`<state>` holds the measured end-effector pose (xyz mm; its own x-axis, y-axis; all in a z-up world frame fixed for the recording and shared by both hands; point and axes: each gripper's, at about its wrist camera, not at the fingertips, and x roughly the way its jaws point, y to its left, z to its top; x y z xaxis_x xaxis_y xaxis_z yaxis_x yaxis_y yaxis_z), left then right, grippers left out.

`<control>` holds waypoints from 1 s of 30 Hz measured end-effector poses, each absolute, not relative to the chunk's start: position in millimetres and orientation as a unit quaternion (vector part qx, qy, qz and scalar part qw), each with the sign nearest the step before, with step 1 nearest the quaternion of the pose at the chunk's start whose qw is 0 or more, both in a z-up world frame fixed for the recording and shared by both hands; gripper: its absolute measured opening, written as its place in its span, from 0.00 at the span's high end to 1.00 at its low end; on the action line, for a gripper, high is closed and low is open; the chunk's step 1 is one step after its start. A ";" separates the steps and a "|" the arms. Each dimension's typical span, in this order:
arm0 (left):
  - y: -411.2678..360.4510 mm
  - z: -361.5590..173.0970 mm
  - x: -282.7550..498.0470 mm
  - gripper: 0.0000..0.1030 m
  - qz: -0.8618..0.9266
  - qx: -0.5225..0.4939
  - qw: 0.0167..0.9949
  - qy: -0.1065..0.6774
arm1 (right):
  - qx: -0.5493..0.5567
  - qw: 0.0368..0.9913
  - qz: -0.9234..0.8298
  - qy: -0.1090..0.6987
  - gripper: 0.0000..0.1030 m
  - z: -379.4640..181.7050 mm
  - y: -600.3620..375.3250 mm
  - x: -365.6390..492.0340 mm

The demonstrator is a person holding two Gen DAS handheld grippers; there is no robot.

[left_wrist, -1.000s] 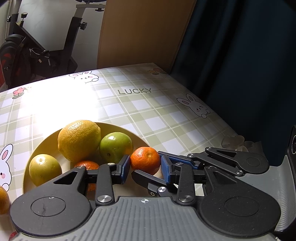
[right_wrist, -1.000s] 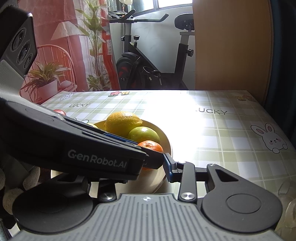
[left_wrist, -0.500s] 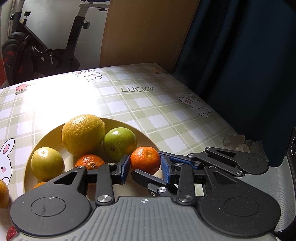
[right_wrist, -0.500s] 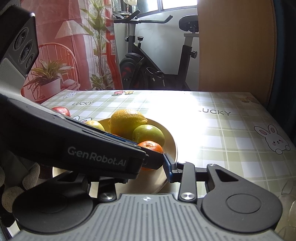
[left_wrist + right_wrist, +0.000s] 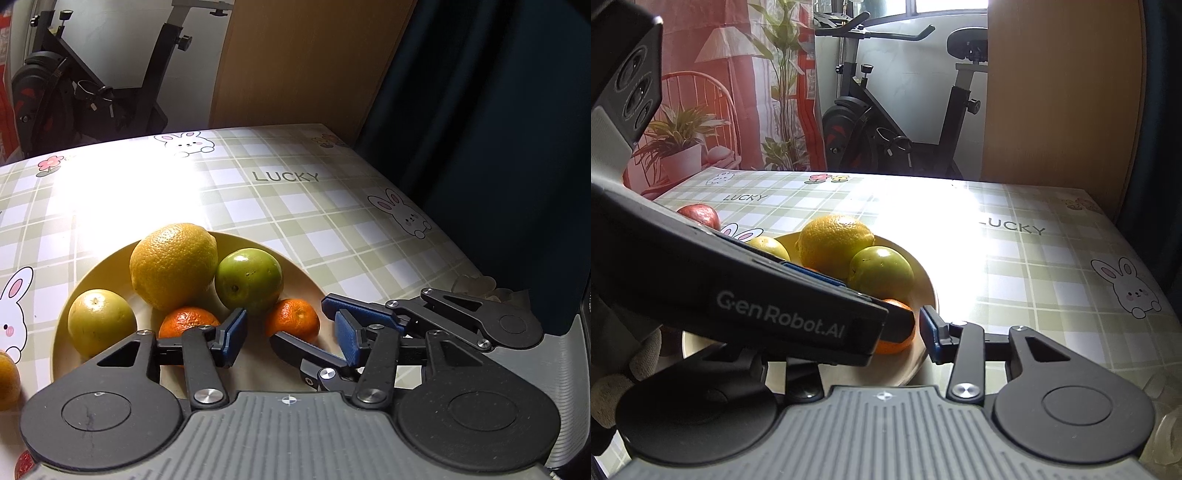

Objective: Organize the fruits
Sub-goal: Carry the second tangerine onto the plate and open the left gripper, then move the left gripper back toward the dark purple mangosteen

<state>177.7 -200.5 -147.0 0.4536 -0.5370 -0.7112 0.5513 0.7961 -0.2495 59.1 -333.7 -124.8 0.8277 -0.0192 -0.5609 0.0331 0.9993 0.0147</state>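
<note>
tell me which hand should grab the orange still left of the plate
Left. The orange lies off the plate's left rim, on the open left tongs' side; the right tongs sit at the right rim.

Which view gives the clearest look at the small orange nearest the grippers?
The left wrist view: the small orange sits unobstructed on the plate. In the right wrist view, the left gripper's body hides most of it.

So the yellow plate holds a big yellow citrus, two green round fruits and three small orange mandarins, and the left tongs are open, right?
Not quite: the left wrist view shows two small orange mandarins on the yellow plate, not three. The rest stands; the left tongs are open.
</note>
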 end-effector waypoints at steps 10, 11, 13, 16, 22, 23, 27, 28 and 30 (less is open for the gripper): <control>-181.6 -122.4 162.3 0.47 -0.321 0.007 0.864 0.389 | 0.018 0.959 -0.020 0.281 0.56 -106.8 -322.7 46.2; -179.5 -119.8 160.8 0.47 -0.320 0.008 0.865 0.386 | 0.020 0.959 -0.021 0.280 0.56 -105.0 -321.4 45.0; -173.5 -112.4 157.1 0.47 -0.319 0.007 0.870 0.376 | 0.023 0.960 -0.021 0.278 0.56 -100.9 -319.5 42.9; -164.3 -101.5 151.0 0.47 -0.315 0.004 0.877 0.363 | 0.024 0.961 -0.021 0.273 0.56 -94.1 -314.0 40.3; -141.7 -77.5 137.4 0.47 -0.305 0.015 0.892 0.333 | 0.025 0.965 -0.012 0.261 0.56 -79.9 -297.8 39.0; -136.7 -74.0 135.8 0.47 -0.302 0.016 0.894 0.329 | 0.025 0.966 -0.009 0.259 0.56 -77.4 -293.4 39.1; -115.3 -62.7 130.6 0.47 -0.291 0.013 0.902 0.318 | 0.023 0.967 0.004 0.253 0.56 -70.3 -277.7 40.4; -106.6 -59.3 128.7 0.47 -0.286 0.012 0.905 0.315 | 0.023 0.967 0.008 0.252 0.56 -68.6 -273.1 41.2; -93.5 -54.8 125.5 0.47 -0.277 0.013 0.909 0.310 | 0.024 0.968 0.016 0.250 0.56 -66.2 -264.8 43.0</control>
